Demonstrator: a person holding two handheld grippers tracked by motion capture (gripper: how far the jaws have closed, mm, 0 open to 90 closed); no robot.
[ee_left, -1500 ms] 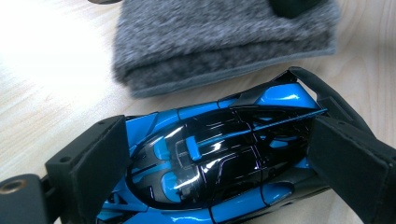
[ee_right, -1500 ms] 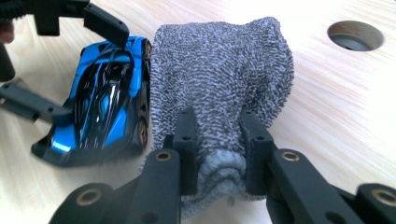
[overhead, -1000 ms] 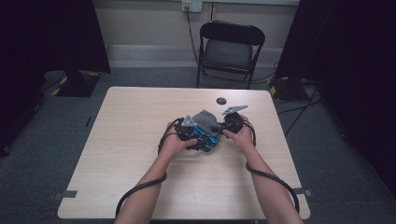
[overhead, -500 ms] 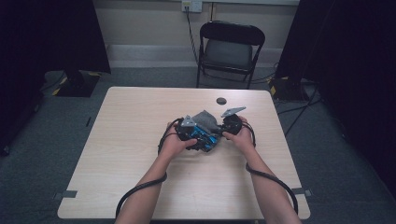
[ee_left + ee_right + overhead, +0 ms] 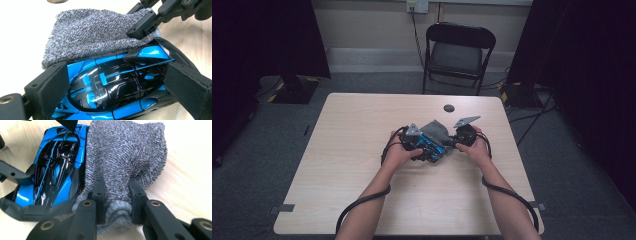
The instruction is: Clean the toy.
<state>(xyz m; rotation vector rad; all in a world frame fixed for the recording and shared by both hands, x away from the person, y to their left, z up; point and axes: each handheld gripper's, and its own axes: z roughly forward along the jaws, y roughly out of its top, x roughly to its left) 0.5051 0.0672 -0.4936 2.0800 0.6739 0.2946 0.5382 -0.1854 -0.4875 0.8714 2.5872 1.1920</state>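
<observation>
A glossy blue and black toy car (image 5: 112, 87) lies between the jaws of my left gripper (image 5: 115, 82), whose pads press on its two sides. A grey knitted cloth (image 5: 120, 160) lies against the car's side and partly over it. My right gripper (image 5: 116, 200) is shut on a bunched edge of that cloth. In the high view the left gripper (image 5: 416, 142) and right gripper (image 5: 458, 139) meet over the car (image 5: 431, 147) and cloth (image 5: 437, 131) near the table's middle.
A pale wooden table (image 5: 362, 130) bears everything. A small dark round disc (image 5: 449, 108) lies near its far edge. Behind the table stands a black folding chair (image 5: 457, 50). Cables trail from both grippers along the forearms.
</observation>
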